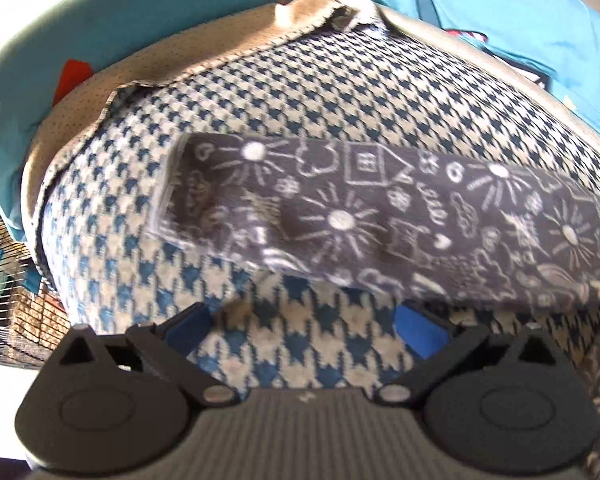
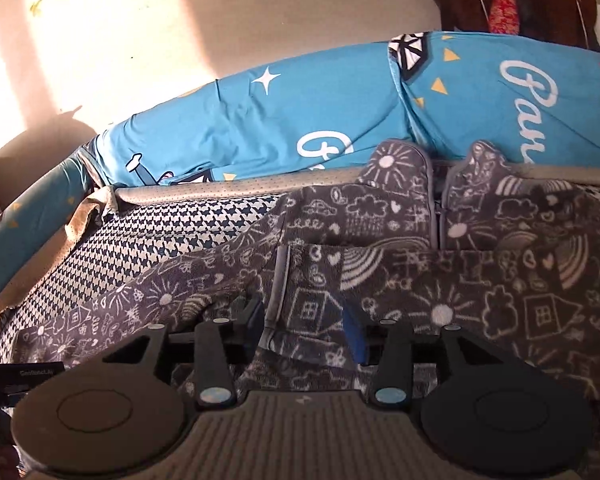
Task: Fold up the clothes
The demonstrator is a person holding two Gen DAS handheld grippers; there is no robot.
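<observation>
The grey doodle-print garment (image 2: pixel 380 280) lies between the half-open right tongs (image 2: pixel 306 326), unpinched; its sleeve (image 1: pixel 380 220) runs crosswise ahead of the open, empty left tongs (image 1: pixel 306 330).

Left gripper (image 1: pixel 306 330), right gripper (image 2: pixel 304 322), black linkage arms, round black hubs, silver pivot screws, ribbed grey body, blue-padded fingers (image 1: pixel 420 334).

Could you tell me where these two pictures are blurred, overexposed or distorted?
Left wrist view: the grey doodle-print garment is smeared by motion blur, the houndstooth cover bulges under fisheye distortion, and the lower left corner is blown out white. Right wrist view: sharper; sunlight washes out the wall at upper left, and the blue pillow curves with the lens.
</observation>
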